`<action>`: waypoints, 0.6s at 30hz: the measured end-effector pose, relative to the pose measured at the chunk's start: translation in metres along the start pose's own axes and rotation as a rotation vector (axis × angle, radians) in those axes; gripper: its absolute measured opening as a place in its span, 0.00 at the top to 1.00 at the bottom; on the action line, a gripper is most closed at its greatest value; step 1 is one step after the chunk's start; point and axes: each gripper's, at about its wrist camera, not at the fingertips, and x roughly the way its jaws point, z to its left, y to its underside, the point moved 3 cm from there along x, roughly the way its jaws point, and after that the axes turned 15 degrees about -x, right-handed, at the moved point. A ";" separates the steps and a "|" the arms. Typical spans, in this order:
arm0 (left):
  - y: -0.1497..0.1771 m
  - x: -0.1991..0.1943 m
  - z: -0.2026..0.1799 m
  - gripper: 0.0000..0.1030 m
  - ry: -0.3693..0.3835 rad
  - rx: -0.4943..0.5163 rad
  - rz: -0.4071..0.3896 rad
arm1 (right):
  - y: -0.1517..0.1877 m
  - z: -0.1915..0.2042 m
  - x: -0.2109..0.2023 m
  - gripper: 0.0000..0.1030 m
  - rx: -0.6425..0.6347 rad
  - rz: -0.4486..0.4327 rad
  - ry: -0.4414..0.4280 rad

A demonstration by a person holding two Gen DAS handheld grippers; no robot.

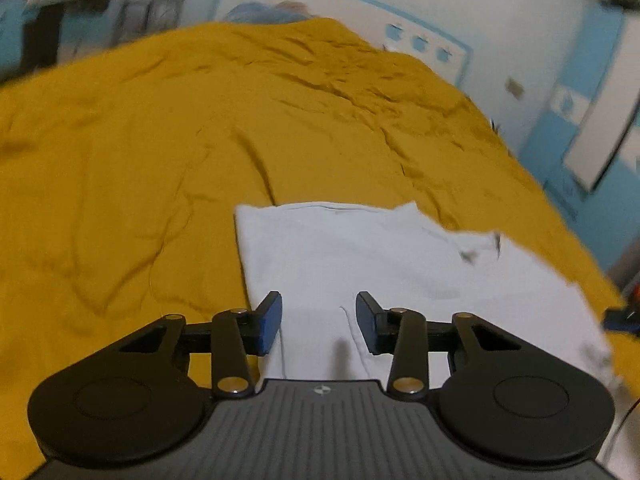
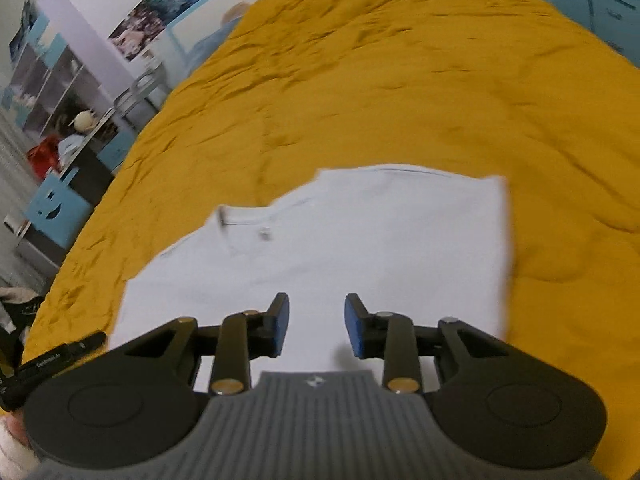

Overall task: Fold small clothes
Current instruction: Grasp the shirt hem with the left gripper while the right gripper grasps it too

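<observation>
A white T-shirt [image 1: 360, 256] lies partly folded on a mustard-yellow bedspread [image 1: 140, 140]. In the right wrist view the shirt [image 2: 360, 240] shows its collar and label toward the left. My left gripper [image 1: 319, 322] is open and empty, just above the shirt's near edge. My right gripper [image 2: 317, 324] is open and empty, above the shirt's near part. The black tip of the other gripper [image 2: 60, 354] shows at the left edge of the right wrist view.
The yellow bedspread [image 2: 400, 80] covers the whole bed and is wrinkled. Blue and white furniture [image 1: 580, 120] stands to the right of the bed. Shelves with clutter [image 2: 60, 112] stand to the left.
</observation>
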 end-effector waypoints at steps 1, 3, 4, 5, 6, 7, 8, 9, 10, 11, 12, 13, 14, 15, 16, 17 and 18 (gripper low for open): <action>0.000 0.003 -0.002 0.55 -0.011 0.014 0.011 | 0.005 -0.009 -0.003 0.72 0.006 0.002 0.004; -0.001 0.012 -0.001 0.55 -0.024 0.030 0.031 | 0.014 -0.027 -0.005 0.72 0.015 0.006 0.012; -0.001 0.014 0.000 0.55 -0.032 0.039 0.039 | 0.018 -0.033 -0.005 0.72 0.022 0.002 0.019; -0.002 0.018 0.000 0.55 -0.048 0.053 0.048 | 0.022 -0.041 -0.006 0.72 0.034 -0.004 0.026; -0.002 0.022 0.002 0.55 -0.069 0.062 0.052 | 0.025 -0.049 -0.007 0.71 0.046 -0.009 0.030; -0.004 0.025 0.003 0.55 -0.084 0.062 0.058 | 0.027 -0.056 -0.006 0.70 0.058 -0.014 0.039; -0.003 0.028 0.005 0.55 -0.086 0.055 0.068 | 0.028 -0.060 -0.003 0.69 0.064 -0.017 0.048; -0.002 0.030 0.006 0.56 -0.078 0.051 0.080 | 0.030 -0.067 -0.003 0.67 0.068 -0.021 0.058; -0.002 0.031 0.008 0.66 -0.062 0.051 0.093 | 0.030 -0.074 -0.004 0.66 0.070 -0.025 0.068; -0.001 0.031 0.008 0.70 -0.051 0.055 0.093 | 0.029 -0.077 -0.002 0.64 0.070 -0.027 0.079; -0.001 0.030 0.006 0.78 -0.054 0.062 0.084 | 0.026 -0.080 0.000 0.64 0.069 -0.029 0.095; -0.001 0.030 0.005 0.91 -0.055 0.067 0.078 | 0.024 -0.084 0.003 0.64 0.067 -0.032 0.111; -0.002 0.030 0.003 0.91 -0.044 0.064 0.079 | 0.020 -0.088 0.006 0.64 0.065 -0.035 0.122; -0.003 0.029 0.002 0.92 -0.032 0.057 0.075 | 0.015 -0.092 0.010 0.64 0.066 -0.038 0.130; -0.005 0.028 0.001 0.92 -0.030 0.061 0.067 | 0.010 -0.096 0.014 0.64 0.069 -0.044 0.138; -0.007 0.027 -0.001 0.92 -0.029 0.067 0.059 | 0.004 -0.100 0.019 0.64 0.075 -0.050 0.144; -0.009 0.025 -0.003 0.93 -0.022 0.070 0.054 | -0.002 -0.102 0.023 0.65 0.078 -0.054 0.146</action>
